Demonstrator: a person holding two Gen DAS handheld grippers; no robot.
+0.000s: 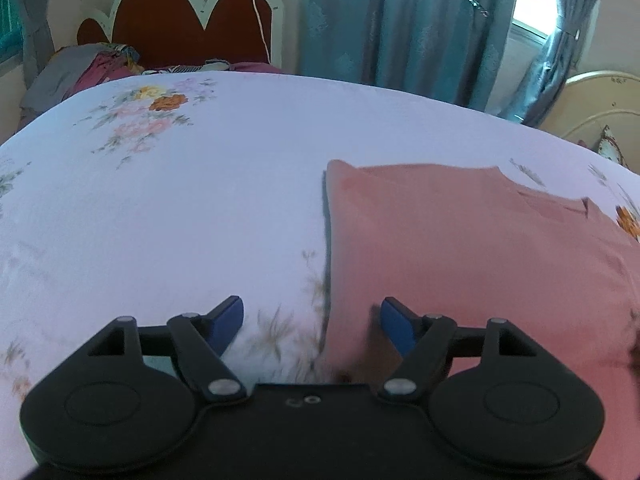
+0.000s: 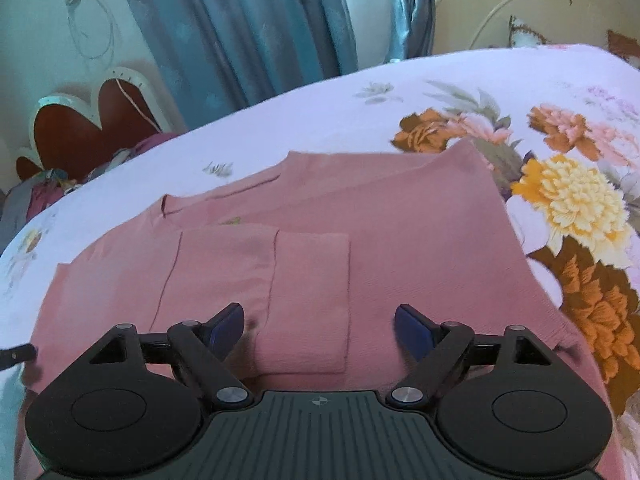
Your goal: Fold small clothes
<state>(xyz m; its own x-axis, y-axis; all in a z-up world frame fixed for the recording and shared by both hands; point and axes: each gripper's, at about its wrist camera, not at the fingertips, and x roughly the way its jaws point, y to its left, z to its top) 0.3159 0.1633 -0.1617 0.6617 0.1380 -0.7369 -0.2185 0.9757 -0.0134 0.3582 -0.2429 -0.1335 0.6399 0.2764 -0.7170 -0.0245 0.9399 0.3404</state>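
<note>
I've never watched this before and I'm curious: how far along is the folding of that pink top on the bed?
Partly done. A sleeve already lies folded across the pink top, which is flat on the floral bedsheet. Nothing is in hand: the right gripper and left gripper are both open and empty. The body probably needs more folds.

A: Where was there free room?

B: The bedsheet [image 1: 160, 220] lay bare to the left of the pink garment [image 1: 460, 248], up to the pile of clothes [image 1: 92, 68] by the headboard [image 1: 188, 28].

A: And obstructions?

B: The curtains [image 2: 240, 28] hung close behind the far edge. The folded sleeve [image 2: 304, 300] lay raised between the spread fingers of the right gripper [image 2: 319, 326].
</note>
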